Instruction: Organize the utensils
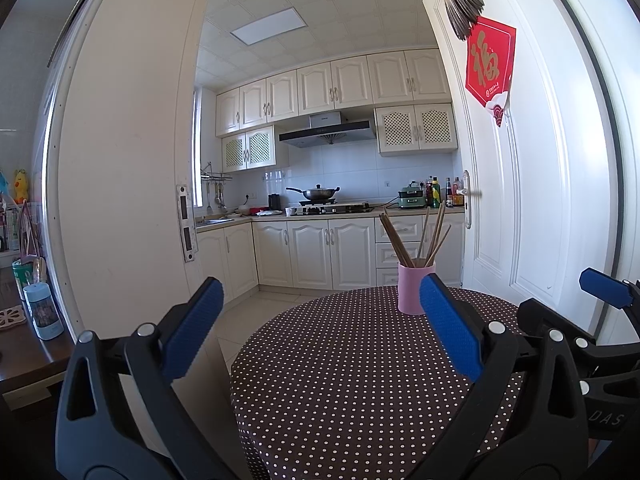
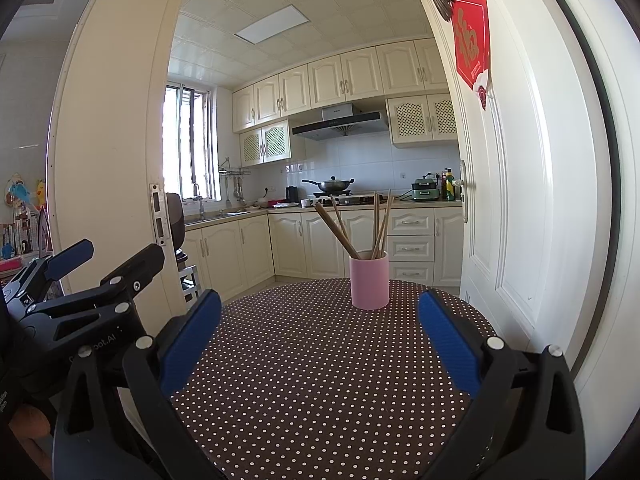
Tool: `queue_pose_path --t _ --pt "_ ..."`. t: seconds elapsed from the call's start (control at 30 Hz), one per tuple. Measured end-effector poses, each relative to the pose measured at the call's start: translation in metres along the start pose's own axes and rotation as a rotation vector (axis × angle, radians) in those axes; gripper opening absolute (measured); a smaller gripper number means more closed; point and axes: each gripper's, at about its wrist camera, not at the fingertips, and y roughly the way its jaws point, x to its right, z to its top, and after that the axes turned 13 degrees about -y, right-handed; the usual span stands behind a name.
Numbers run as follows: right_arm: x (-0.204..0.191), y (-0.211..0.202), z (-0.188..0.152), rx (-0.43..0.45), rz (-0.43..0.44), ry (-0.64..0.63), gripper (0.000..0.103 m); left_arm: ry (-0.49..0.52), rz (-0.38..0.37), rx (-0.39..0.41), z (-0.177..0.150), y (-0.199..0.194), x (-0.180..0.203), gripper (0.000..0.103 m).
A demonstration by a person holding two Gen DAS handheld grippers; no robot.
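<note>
Pink cup [image 1: 416,289] stands upright at the far side of the round desk [image 1: 344,360] with the dotted brown cloth, well ahead of both grippers. Chopsticks [image 1: 416,236] stand in it tips-down, long axes near vertical but fanned: one bundle leans up-left, the others lean up-right. In the right wrist view the same cup [image 2: 369,281] sits near centre, chopsticks [image 2: 360,228] splayed the same way, a thick bundle to the left and thinner sticks nearly upright. Lower ends are hidden inside the cup; exact count is hard to make out where sticks overlap.

Left gripper [image 1: 320,328] is held low over the near desk edge, jaws wide apart, nothing between them; its right blue pad overlaps the cup's lower right side in view, so that part of the cup is hidden. Right gripper [image 2: 320,332] is also over the near edge, jaws wide apart, empty. Each gripper shows at the other view's edge, cut off by the frame.

An open white door [image 1: 520,200] stands at right, and kitchen cabinets [image 1: 312,252] lie behind the desk.
</note>
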Motion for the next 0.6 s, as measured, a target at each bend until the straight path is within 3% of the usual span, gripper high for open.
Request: queue_pose_path --t 0.6 --pt "-0.0064 0.0065 -0.0031 -0.028 0.002 0.021 0.095 0.019 0.022 -0.014 -0.0042 0.0036 0.0054 0.096"
